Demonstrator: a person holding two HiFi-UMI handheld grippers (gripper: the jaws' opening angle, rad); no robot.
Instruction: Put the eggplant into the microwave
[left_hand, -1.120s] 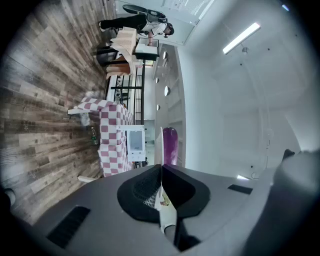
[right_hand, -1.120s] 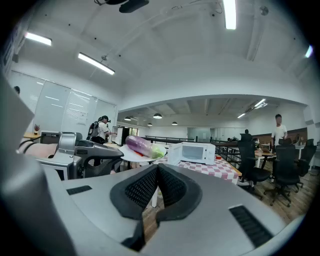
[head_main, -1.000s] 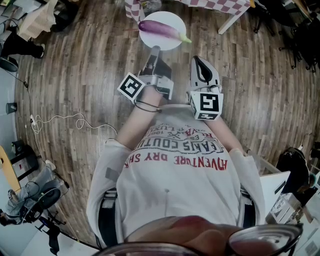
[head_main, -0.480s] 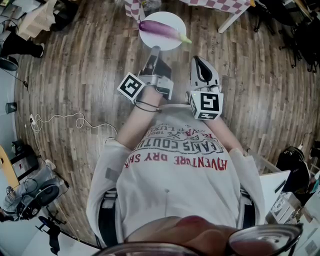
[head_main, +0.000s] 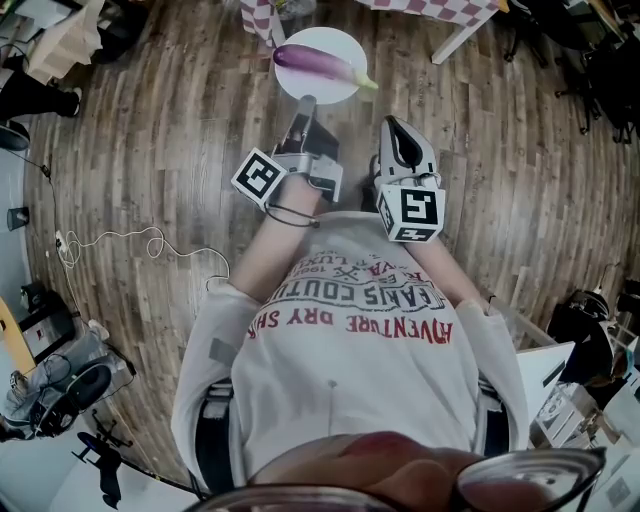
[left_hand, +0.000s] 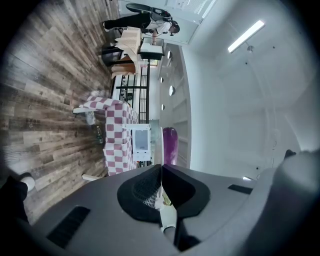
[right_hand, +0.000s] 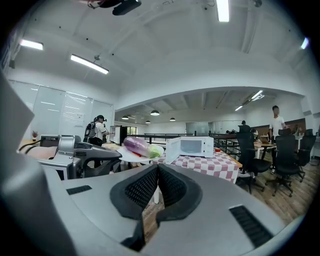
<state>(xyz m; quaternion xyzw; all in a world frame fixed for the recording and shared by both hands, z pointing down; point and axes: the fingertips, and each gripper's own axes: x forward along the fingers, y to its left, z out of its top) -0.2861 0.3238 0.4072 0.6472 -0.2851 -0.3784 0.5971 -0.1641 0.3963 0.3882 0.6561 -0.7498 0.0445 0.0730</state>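
- Head view: the left gripper (head_main: 306, 104) is clamped on the near rim of a white plate (head_main: 325, 38). The eggplant (head_main: 318, 62) lies across that plate, just beyond the jaw tips, with its green stem end toward the right.
- Left gripper view: the plate rim stands edge-on between the closed jaws. The purple eggplant is directly beyond them.
- Head view: the right gripper (head_main: 393, 124) is beside the left one and clear of the plate. Its jaws are together with nothing between them.
- Right gripper view: the eggplant rests on the held plate, left of the jaw line. The microwave (right_hand: 192, 146) stands on a checkered table (right_hand: 220, 167), to the right of the eggplant and farther off.
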